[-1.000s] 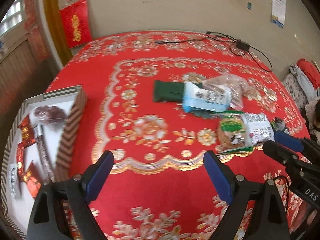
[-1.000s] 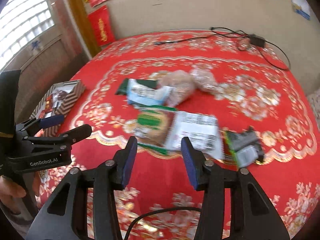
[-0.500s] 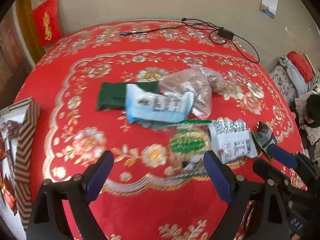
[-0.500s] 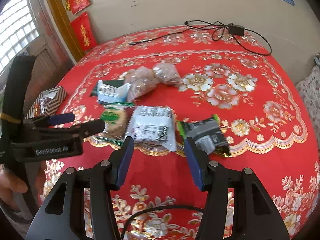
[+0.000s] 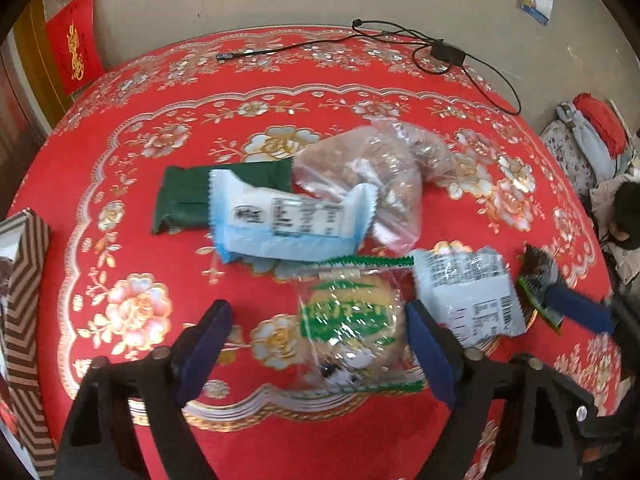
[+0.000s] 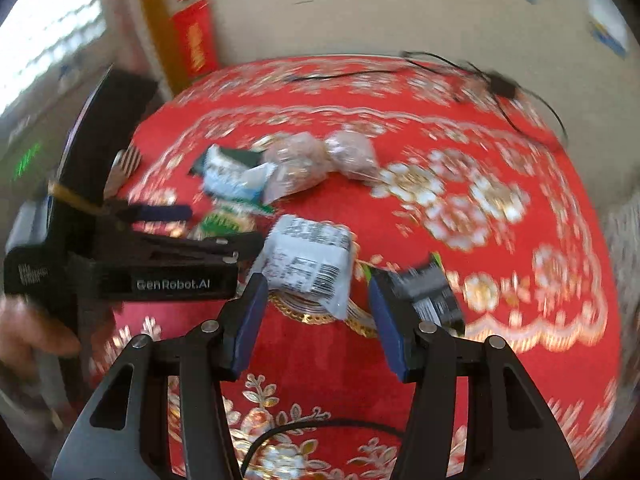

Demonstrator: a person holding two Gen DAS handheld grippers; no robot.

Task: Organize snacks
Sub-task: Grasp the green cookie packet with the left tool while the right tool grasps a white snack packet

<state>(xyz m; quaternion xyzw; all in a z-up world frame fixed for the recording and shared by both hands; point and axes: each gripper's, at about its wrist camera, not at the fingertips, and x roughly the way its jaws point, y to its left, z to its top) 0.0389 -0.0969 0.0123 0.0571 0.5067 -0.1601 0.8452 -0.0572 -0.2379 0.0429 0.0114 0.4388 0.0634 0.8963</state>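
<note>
While the right view is motion-blurred, the spread-fingered left gripper (image 5: 316,346) straddles a clear green-edged pastry packet (image 5: 352,328) on the red floral tablecloth (image 5: 132,360); the right gripper (image 6: 316,316), fingers apart, frames a grey-white barcoded packet (image 6: 308,264), empty.

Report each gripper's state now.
Left gripper: open, empty, over the clear green-printed pastry packet.
Right gripper: open, empty, near the grey barcode-labelled snack packet.
</note>
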